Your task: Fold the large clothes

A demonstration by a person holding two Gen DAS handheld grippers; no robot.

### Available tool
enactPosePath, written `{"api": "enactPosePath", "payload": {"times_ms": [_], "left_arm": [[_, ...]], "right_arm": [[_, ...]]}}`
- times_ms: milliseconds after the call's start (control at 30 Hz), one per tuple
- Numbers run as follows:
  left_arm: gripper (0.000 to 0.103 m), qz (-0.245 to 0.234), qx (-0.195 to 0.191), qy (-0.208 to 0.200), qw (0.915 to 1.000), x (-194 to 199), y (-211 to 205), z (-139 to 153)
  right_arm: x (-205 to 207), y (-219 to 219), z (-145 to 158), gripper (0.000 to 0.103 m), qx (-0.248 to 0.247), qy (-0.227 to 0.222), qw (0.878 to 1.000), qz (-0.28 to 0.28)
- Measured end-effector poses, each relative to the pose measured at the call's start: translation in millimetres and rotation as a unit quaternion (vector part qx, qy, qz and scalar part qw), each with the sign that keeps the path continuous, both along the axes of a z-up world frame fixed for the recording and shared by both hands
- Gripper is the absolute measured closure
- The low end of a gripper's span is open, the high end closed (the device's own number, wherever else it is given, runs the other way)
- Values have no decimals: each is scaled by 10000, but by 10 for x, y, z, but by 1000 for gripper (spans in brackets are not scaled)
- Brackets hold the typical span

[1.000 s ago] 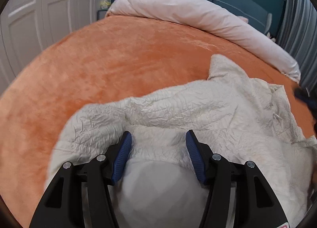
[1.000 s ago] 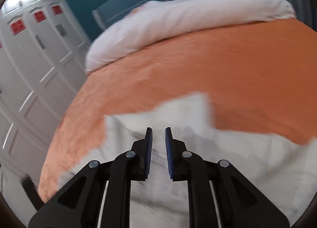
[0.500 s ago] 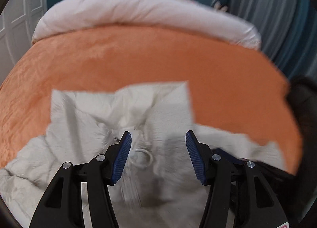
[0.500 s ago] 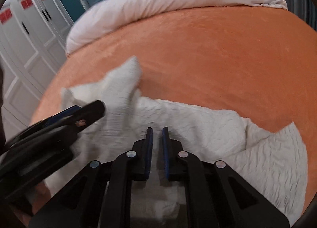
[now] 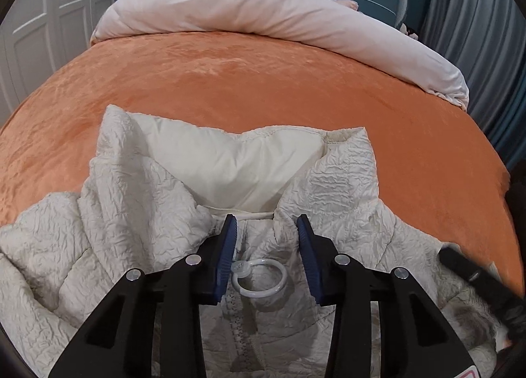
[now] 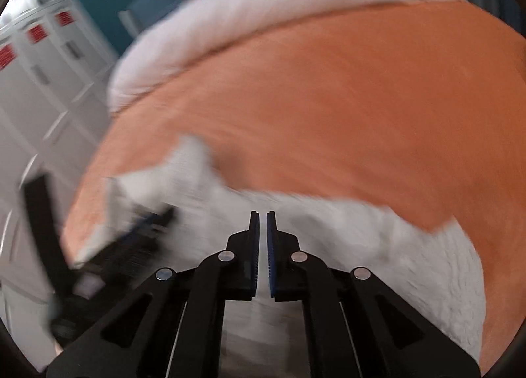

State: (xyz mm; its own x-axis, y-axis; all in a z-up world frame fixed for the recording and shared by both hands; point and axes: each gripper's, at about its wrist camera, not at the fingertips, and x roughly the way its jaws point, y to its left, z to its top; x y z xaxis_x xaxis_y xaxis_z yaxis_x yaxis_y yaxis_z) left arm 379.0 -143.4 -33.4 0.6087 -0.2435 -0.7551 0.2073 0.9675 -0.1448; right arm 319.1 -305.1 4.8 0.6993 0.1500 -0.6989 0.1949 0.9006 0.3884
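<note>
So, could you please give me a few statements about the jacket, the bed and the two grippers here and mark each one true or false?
1. The cream jacket lies on an orange bedspread. True.
2. The jacket's zipper pull is a white ring. True.
3. The left gripper is clamped on the collar. False: its jaws are closing but apart, and the ring and zipper lie between them ungripped.
4. The right gripper stands wide open. False: its jaws are shut, only a sliver between them.
5. The rolled white duvet covers the jacket. False: it lies at the bed's far end, apart from it.
</note>
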Motion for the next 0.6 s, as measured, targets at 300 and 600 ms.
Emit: {"api": "enactPosePath", "payload": {"times_ms": [300, 600], "left_arm": [[65, 144, 95, -86, 9998, -32, -11, -32], [65, 145, -15, -59, 9999, -18, -10, -34]], "right_arm": [[360, -124, -525, 103, 485, 470, 9977, -24], [-65, -215, -476, 103, -159, 628, 9978, -159]]}}
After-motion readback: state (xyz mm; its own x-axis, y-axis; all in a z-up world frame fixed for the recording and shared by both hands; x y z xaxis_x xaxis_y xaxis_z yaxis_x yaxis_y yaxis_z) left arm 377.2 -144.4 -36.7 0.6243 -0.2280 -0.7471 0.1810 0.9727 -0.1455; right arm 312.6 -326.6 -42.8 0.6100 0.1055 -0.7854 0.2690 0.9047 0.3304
